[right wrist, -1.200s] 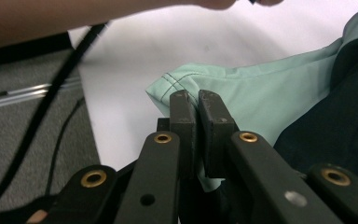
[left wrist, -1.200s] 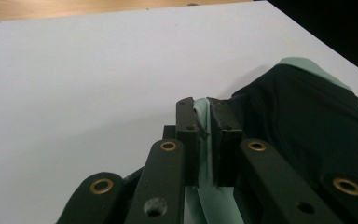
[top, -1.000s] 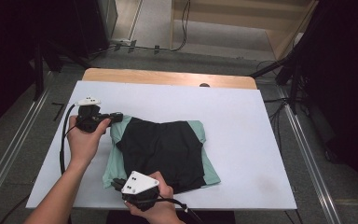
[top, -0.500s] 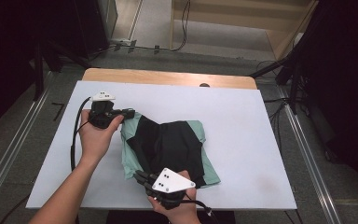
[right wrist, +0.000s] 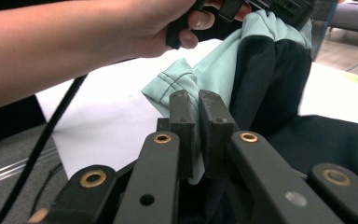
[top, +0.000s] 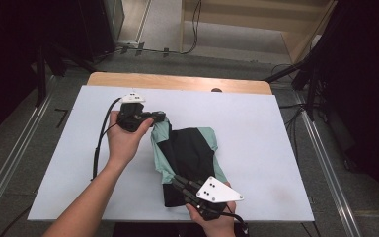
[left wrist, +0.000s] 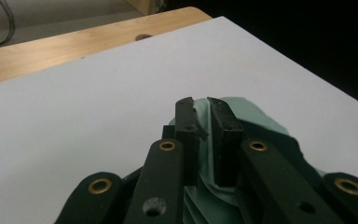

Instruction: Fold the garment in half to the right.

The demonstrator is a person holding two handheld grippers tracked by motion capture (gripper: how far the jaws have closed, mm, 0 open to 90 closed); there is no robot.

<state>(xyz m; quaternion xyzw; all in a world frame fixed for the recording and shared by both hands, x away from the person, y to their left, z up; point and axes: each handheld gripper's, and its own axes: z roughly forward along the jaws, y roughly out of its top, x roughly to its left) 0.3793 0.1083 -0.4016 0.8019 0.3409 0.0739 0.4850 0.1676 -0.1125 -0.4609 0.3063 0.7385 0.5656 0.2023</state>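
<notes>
A: On the white desk, seen from above, what sits furthest left?

B: The left hand, reaching in from the bottom edge. It holds the left claw, with a grey plate on top and a black cable trailing back along the forearm.

A: What is that claw doing?

B: Its jaws are pressed together on the far corner of a shirt, pinching a fold of the mint-green cloth. In the left gripper view the left claw has green fabric squeezed between its two black pads, with bare desk beyond.

A: Where does the shirt lie?

B: Near the middle of the desk, a little toward the person. It is black with mint-green edges, bunched into a narrow heap running from the left claw back toward the near edge. Its far end is lifted off the surface.

A: And to the right?

B: The right hand is at the near edge, holding the right claw, also with a grey plate on top. Its jaws are closed on the shirt's near end.

A: Does its own camera confirm that?

B: Yes. In the right gripper view the right claw pinches green hem, the shirt rises beyond it, and the left hand grips its tool at the top.
</notes>
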